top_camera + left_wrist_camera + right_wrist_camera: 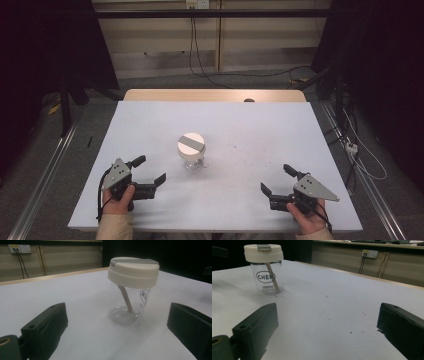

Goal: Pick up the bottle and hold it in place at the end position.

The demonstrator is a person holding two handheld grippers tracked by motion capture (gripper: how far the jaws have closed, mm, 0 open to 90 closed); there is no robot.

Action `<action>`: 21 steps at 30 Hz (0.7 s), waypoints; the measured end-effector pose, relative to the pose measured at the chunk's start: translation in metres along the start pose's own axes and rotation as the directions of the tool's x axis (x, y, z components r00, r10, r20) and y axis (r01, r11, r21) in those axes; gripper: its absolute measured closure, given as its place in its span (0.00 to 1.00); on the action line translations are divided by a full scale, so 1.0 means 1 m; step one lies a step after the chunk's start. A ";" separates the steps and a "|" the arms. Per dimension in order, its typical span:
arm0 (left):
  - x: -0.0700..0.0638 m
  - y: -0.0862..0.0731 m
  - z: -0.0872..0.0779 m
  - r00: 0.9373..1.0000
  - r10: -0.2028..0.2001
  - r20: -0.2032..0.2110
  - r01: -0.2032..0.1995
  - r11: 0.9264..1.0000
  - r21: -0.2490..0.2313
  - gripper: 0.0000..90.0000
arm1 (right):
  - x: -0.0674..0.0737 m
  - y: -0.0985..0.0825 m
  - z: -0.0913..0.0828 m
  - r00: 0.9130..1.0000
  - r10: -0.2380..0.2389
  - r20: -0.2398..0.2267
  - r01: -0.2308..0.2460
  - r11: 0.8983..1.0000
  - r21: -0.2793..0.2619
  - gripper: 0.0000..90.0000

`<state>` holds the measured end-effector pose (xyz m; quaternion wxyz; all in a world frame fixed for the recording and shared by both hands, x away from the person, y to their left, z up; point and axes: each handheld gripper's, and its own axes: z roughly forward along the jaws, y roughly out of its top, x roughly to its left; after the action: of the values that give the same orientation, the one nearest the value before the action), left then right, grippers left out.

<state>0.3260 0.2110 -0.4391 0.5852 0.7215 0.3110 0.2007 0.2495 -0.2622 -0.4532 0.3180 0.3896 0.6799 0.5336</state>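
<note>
A clear plastic cup [191, 151] with a cream lid and a grey flap stands upright near the middle of the white table [250, 130]. A beige straw leans inside the cup [131, 295]. Black lettering shows on the side of the cup [265, 270]. My left gripper [149, 169] rests near the front left, open and empty, its jaws turned toward the cup a short way off. My right gripper [278, 179] sits at the front right, also open with nothing between its jaws. In the left gripper view [117, 330] and right gripper view [324, 332] the black jaws stand wide apart.
The table's wooden far edge [215, 95] borders a grey floor with trailing cables [240, 75]. Metal rails [45, 170] run along both sides of the table. A wall socket [369, 253] sits on the cabinet behind.
</note>
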 end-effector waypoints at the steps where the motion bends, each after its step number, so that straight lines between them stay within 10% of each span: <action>1: -0.001 0.000 0.001 1.000 0.002 0.001 -0.002 1.000 0.000 0.03 | 0.000 0.000 0.000 1.000 -0.001 0.000 0.001 1.000 0.000 0.03; 21: -0.014 0.006 0.023 1.000 -0.021 0.004 0.021 1.000 0.017 0.03 | 0.004 0.000 0.005 1.000 -0.008 -0.016 0.008 1.000 0.004 0.03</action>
<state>0.3318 0.1842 -0.4373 0.5816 0.7237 0.3190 0.1905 0.2517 -0.2568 -0.4541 0.3137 0.3831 0.6854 0.5340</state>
